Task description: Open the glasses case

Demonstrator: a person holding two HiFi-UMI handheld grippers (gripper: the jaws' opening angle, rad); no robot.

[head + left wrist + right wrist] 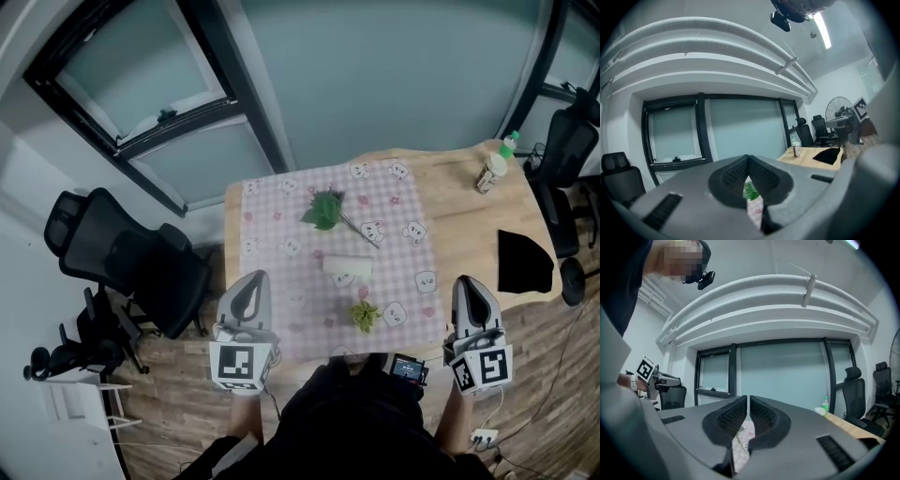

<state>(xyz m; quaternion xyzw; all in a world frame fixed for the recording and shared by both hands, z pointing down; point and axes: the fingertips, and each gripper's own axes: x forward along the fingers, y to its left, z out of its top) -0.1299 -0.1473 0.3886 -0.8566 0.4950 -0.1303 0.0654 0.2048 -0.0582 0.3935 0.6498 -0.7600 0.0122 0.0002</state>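
Observation:
The glasses case (347, 268), a small white oblong, lies closed on the pink checked cloth (281, 225) near the middle of the table. My left gripper (251, 279) hovers at the cloth's near left corner, off to the case's left. Over the bare wood beyond the cloth's near right corner is my right gripper (466, 283), well apart from the case. In the left gripper view the jaws (748, 158) meet at their tips with nothing between them. The right gripper view shows its jaws (748, 400) shut too, empty.
A green sprig (323, 208) lies behind the case and a small plant (365, 315) in front of it. A jar (486, 176), a bottle (507, 144) and a black cloth (523, 261) sit on the wooden table's (469, 216) right side. Black office chairs (122, 262) stand left and right.

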